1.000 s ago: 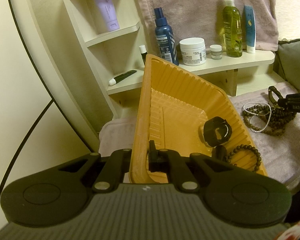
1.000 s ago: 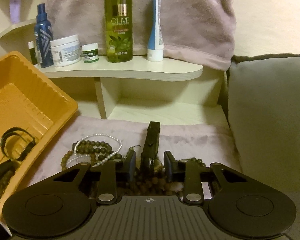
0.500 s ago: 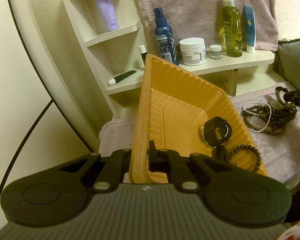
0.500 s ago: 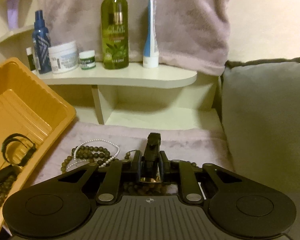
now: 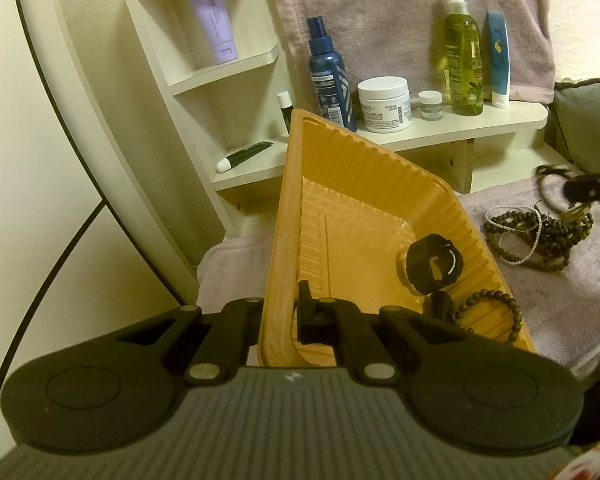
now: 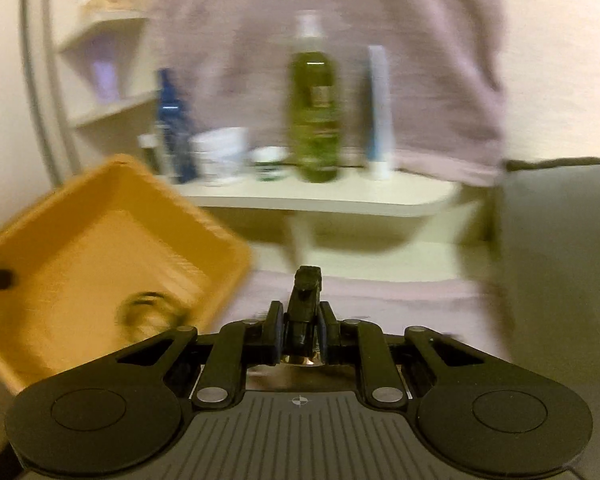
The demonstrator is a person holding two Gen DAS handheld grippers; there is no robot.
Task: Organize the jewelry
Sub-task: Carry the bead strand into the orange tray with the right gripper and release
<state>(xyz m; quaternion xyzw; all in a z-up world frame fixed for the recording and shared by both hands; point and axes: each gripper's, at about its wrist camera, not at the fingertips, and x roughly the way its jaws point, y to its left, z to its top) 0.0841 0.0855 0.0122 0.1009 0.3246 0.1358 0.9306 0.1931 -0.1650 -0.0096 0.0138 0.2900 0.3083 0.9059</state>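
meanwhile left tongs (image 5: pixel 281 316) clamp the orange tray (image 5: pixel 364 184) rim — right tongs (image 6: pixel 300 334) grip a dark watch strap (image 6: pixel 306 296).

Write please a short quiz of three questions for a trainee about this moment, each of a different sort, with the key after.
1. True or false: the left gripper is closed on the rim of the orange tray.
2. Multiple choice: what does the right gripper hold? A) a white pearl strand B) a dark watch strap C) the green bottle
3. Short answer: name one thing already lying inside the tray.

Key
1. True; its fingers pinch the near rim.
2. B; the dark watch strap sticks up between the closed fingers.
3. The dark bead bracelet, or the black watch.
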